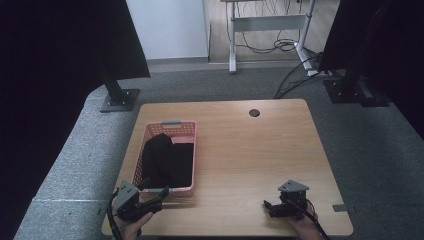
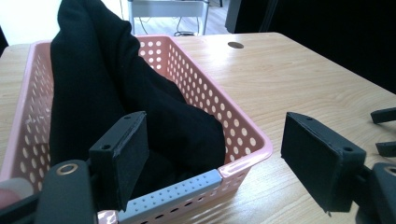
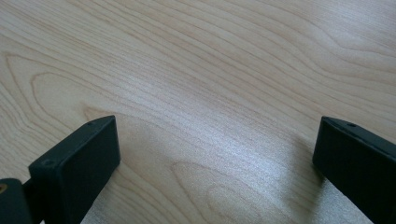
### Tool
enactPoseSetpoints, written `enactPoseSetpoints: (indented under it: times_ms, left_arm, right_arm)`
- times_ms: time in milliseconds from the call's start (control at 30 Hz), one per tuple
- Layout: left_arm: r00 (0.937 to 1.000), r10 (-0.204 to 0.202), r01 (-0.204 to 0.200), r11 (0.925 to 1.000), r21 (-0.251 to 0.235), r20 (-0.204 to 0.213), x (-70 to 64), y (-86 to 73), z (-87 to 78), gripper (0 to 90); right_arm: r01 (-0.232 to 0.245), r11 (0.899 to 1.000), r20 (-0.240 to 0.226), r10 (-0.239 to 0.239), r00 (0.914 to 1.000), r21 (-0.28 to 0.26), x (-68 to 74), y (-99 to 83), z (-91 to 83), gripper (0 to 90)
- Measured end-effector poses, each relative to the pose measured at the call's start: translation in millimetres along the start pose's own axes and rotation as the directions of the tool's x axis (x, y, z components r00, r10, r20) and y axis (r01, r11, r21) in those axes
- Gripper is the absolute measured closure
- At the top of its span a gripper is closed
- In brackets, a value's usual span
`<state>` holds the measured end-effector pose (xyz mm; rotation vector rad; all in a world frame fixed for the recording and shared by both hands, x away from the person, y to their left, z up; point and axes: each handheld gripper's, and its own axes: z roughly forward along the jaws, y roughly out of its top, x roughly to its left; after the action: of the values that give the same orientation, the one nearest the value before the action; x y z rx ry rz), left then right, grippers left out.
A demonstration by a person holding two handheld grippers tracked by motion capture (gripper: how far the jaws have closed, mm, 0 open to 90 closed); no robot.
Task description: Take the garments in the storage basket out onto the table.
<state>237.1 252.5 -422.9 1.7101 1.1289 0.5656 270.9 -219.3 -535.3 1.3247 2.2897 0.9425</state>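
Pale wood-grain tabletop (image 1: 250, 150), square with rounded corners, one small dark round grommet (image 1: 254, 113) near far edge. Grey carpet (image 1: 200, 82) all round; black curtains at both sides on black floor stands (image 1: 119, 97); white wall at back, beside it a white desk frame (image 1: 270, 22) with loose cables on wooden flooring.

Pink perforated plastic basket (image 1: 187, 131) on left half of table, grey grip strip (image 2: 170, 196) on near rim. Black cloth (image 1: 167, 160) inside, bunched high against far left wall, sloping down to near end.

Left gripper (image 1: 161, 194) at near left corner of table, jaws spread wide, nothing held; in left gripper view, one jaw over basket's near rim, other outside above bare wood.

Right gripper (image 1: 267, 207) low over near right part of table, well apart from basket, jaws likewise wide apart and empty, bare wood between them.
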Motion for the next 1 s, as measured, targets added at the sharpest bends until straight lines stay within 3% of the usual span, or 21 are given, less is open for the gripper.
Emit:
enactPoseSetpoints:
  times_ms: [733, 1000]
  left_arm:
    - [0.9995, -0.02, 0.02, 0.9998, -0.006, -0.024, 9.1, 6.3, 10.7, 23.2]
    - [0.9989, -0.01, 0.009, 0.9999, -0.006, -0.046, 9.4, 10.7, 16.8, 23.0]
  right_arm:
    - [0.0, 1.0, 0.0, 0.0, 1.0, 0.0, 0.0, 0.0, 0.0, 0.2]
    - [-0.004, 1.0, 0.003, 0.004, 1.0, 0.0, 0.4, 0.1, 0.1, 0.2]
